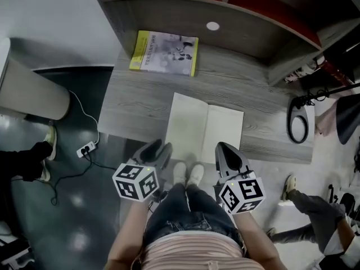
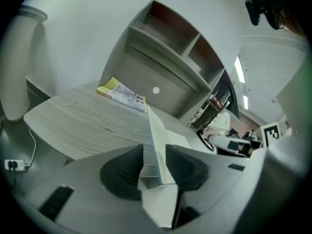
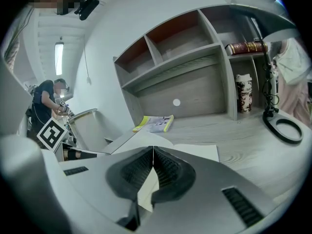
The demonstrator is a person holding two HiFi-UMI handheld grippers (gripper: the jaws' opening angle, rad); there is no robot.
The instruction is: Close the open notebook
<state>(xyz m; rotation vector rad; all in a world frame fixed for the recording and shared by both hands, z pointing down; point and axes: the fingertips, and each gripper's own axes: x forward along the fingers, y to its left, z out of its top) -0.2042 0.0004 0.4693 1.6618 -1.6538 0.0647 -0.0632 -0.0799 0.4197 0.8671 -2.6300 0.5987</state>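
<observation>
Notebook (image 1: 206,127): open, blank pages up, at the middle of the desk's (image 1: 135,108) front edge. Not yet closed; the whole fold remains, by my reading.
Left gripper (image 1: 159,151): jaws spread wide, left page stack between them, no clamp evident.
Right gripper (image 1: 228,149): jaws together at the notebook's front right corner; any nipped sheet unclear.
Yellow booklet (image 1: 164,52): rear edge, shut.

Open white notebook (image 1: 191,125), blank pages
</observation>
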